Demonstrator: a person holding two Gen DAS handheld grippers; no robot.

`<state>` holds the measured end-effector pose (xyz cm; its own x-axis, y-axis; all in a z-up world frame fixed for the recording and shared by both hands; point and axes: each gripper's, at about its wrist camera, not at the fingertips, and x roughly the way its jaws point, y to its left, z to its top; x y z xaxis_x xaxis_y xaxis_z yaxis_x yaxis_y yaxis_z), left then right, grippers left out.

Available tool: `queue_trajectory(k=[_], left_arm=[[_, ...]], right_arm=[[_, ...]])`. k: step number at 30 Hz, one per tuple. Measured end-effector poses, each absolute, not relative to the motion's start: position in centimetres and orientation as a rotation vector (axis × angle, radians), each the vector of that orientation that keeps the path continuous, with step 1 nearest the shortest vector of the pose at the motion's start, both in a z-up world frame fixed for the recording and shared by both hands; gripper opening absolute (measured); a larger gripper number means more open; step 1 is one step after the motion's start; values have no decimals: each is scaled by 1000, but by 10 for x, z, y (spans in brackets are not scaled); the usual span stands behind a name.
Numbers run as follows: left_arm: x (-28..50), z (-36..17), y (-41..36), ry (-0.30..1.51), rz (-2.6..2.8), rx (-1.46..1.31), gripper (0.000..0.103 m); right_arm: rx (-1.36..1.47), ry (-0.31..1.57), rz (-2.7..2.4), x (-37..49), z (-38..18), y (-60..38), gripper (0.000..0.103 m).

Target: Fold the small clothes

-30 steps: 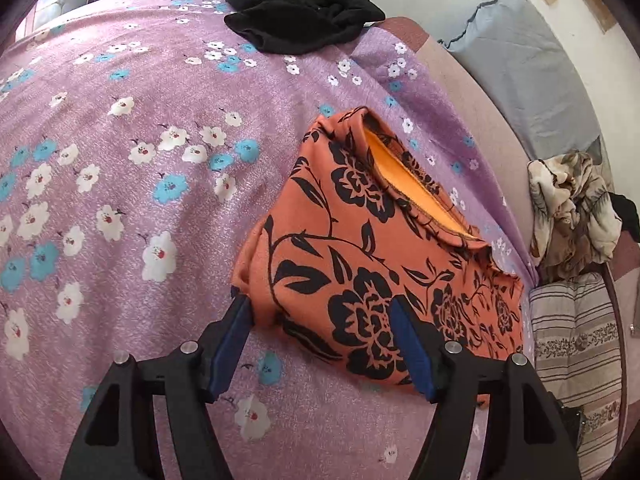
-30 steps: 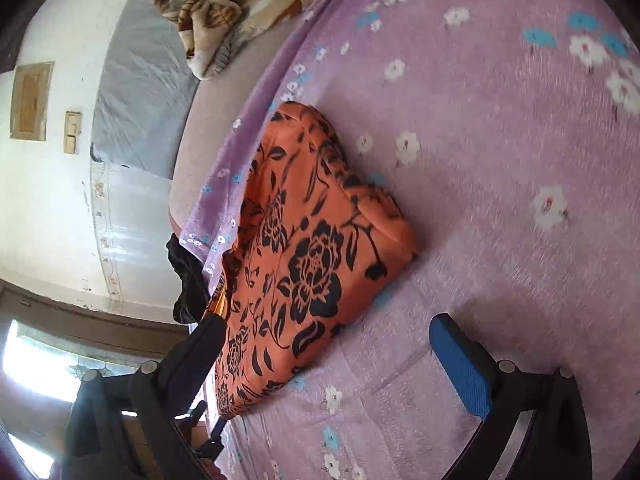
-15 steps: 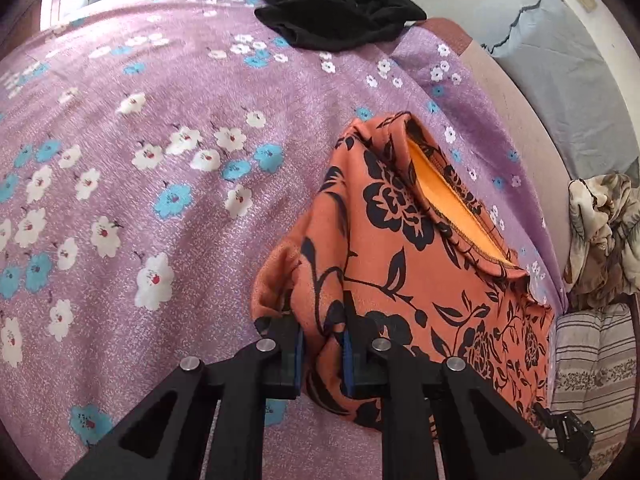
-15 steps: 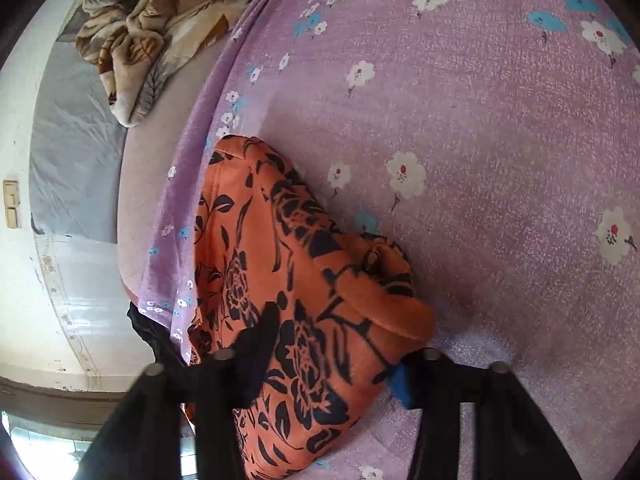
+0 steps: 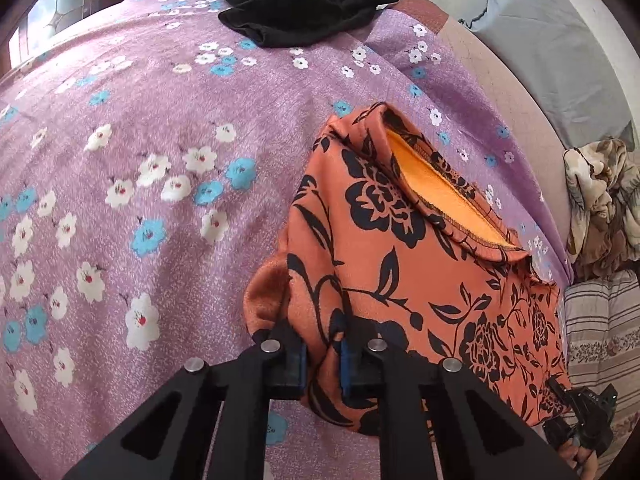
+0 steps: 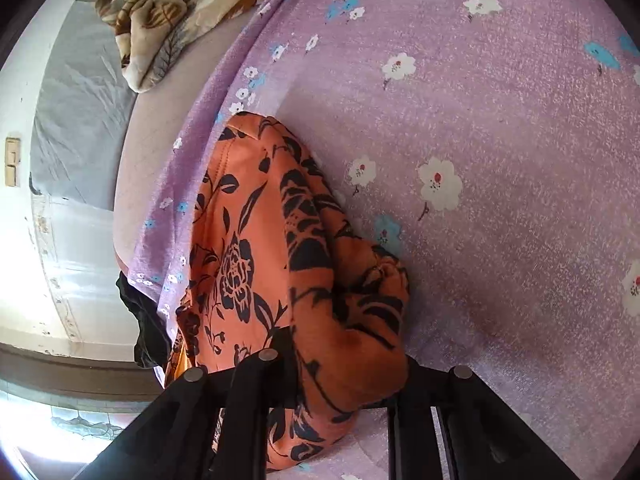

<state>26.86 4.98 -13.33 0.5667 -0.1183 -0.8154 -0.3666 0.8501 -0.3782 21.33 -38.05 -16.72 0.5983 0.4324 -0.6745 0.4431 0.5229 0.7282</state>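
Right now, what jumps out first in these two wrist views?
The orange garment with black flowers dominates both views, lying near the edge of the purple floral bedsheet. Both grippers are clamped on it: the left gripper pinches a bunched corner between its fingers, and the right gripper grips a thick fold at another end. A black garment lies crumpled at the far side of the sheet.

floral bedsheet point(image 5: 160, 128), beige patterned blanket point(image 6: 172, 12)
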Motion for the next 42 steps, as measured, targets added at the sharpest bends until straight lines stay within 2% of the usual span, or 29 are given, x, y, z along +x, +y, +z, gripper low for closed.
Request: queue_trajectory(k=[7,11,14,16,17,18,19,20,22,28,31,35,40,42], left_arm=[[259,-24,39,802,89,-505,11],[206,29,21,710,28,-465,11],[148,20,11,705,28,-424,13],[118,-20,10,746,45,-405,18],[111,-48,11,806,63,-387,29],[108,-82,16,884,111,-381,47],[109,-114,24,966,157,-375,51],[108,-139,32,1051,195,-386,50],[98,-131,43,978,168,-427,51],[107,-73,43,850,215,-394,55],[120,-64,18,825,143,-335,61],[142,-76,-26,867,30,-276,63],[160,-132,-61,1010,5,-192,64],[156,-137,-70,955,18,-105,65]], right_arm=[[1009,857,122,213,-75,-373,11],[949,763,185,185,-11,-370,11],[928,742,228,132,4,-377,11],[923,763,245,93,-14,-384,16],[917,793,228,74,-33,-388,24],[909,827,195,58,-57,-393,54],[899,876,140,45,-86,-398,79],[871,953,61,34,-116,-402,95],[909,1021,9,14,-157,-418,88],[835,893,-61,-2,-105,-450,90],[796,870,56,19,-81,-444,90],[791,941,330,71,-80,-404,90],[847,1092,553,148,-123,-366,90],[866,1115,458,178,-145,-376,89]])
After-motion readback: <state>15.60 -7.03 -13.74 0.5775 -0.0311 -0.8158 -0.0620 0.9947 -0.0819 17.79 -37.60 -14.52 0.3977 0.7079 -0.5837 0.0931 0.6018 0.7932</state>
